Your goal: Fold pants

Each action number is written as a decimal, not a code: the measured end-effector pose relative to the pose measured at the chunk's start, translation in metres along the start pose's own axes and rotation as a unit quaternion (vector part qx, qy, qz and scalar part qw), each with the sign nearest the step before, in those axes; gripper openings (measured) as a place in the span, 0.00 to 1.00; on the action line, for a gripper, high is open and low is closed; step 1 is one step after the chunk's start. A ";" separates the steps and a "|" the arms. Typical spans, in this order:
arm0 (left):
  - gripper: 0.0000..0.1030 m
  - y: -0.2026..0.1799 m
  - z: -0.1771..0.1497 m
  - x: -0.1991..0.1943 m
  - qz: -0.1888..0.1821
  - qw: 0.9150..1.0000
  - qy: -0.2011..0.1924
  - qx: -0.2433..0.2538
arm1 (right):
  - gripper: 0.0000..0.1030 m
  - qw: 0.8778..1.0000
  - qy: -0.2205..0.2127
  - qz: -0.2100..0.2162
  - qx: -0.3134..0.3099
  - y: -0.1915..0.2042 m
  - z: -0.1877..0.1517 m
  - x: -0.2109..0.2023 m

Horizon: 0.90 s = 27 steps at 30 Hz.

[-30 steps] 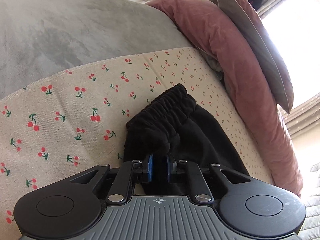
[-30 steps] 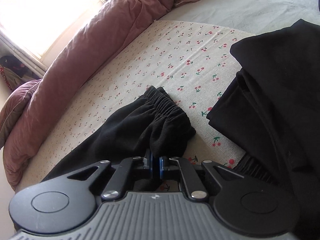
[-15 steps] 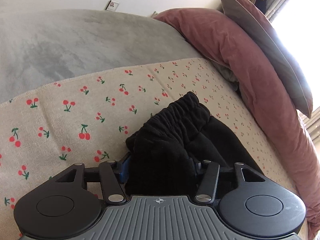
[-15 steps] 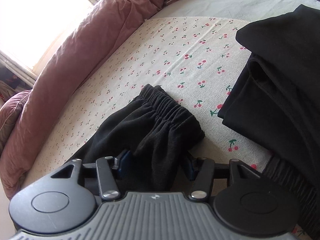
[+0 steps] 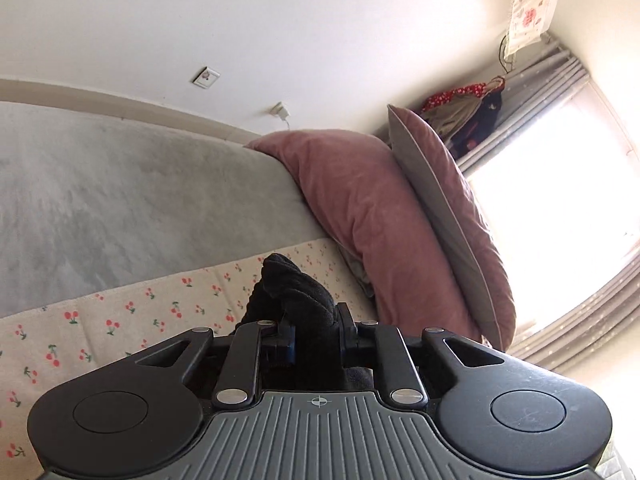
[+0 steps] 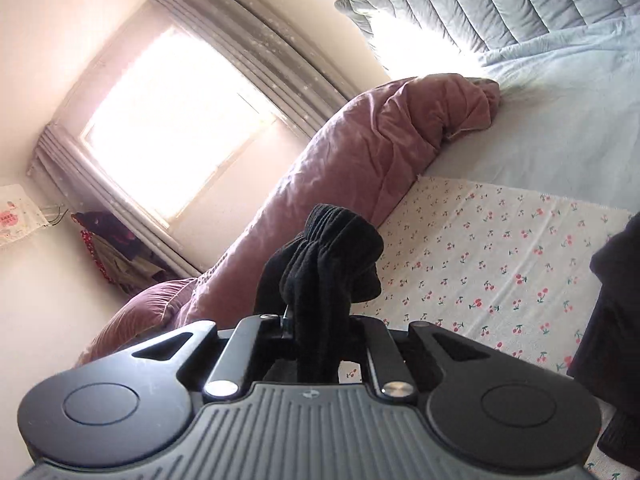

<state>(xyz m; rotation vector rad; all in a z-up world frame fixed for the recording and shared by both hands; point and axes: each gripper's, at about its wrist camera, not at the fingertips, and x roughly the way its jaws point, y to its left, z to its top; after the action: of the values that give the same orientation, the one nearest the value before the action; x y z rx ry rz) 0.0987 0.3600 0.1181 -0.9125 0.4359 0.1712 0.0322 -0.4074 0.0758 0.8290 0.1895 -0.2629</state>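
Observation:
The black pants (image 5: pixel 294 292) have a gathered elastic waistband. My left gripper (image 5: pixel 316 338) is shut on a bunch of the waistband, held up above the cherry-print cloth (image 5: pixel 120 320). My right gripper (image 6: pixel 320 332) is shut on another bunch of the black pants (image 6: pixel 332 256), also lifted above the cherry-print cloth (image 6: pixel 480 264). The rest of the pants hangs below the grippers, out of sight.
A pink duvet (image 5: pixel 368 216) and a grey pillow (image 5: pixel 444 200) lie along the window side. In the right wrist view the pink duvet (image 6: pixel 360 160) borders the cloth, and a pile of black clothes (image 6: pixel 612 320) sits at the right edge. A grey blanket (image 5: pixel 120 200) lies behind the cloth.
Both grippers opened, moved over the waistband, and closed on it again. They have lifted the waistband off the cloth and both cameras now tilt up toward the wall and window.

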 end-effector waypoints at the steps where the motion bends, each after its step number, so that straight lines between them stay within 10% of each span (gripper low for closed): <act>1: 0.16 0.012 -0.006 0.002 0.009 1.000 0.003 0.003 | 0.11 1.000 -0.002 -0.009 -0.009 -0.002 -0.004 -0.007; 6: 0.17 0.082 -0.058 0.086 0.049 0.990 0.132 0.009 | 0.12 0.988 0.087 -0.130 0.016 -0.079 -0.051 0.032; 20: 0.29 0.082 -0.073 0.078 0.051 0.990 0.119 0.059 | 0.29 0.968 0.168 -0.180 0.038 -0.121 -0.063 0.053; 22: 0.36 0.078 -0.074 0.073 0.064 0.986 0.137 0.071 | 0.37 0.962 0.167 -0.217 0.000 -0.105 -0.060 0.040; 24: 0.44 0.080 -0.070 0.064 0.067 0.982 0.161 0.076 | 0.67 0.949 0.133 -0.271 -0.095 -0.074 -0.060 0.025; 27: 0.45 0.084 -0.056 0.038 0.059 0.986 0.147 0.060 | 0.72 0.928 0.071 -0.292 -0.221 -0.024 -0.062 0.009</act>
<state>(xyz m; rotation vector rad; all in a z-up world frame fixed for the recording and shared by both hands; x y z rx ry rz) 0.0893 0.3652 0.0109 -0.7964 0.7682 0.1172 0.0290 -0.3781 0.0152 0.3222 0.6130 -0.6929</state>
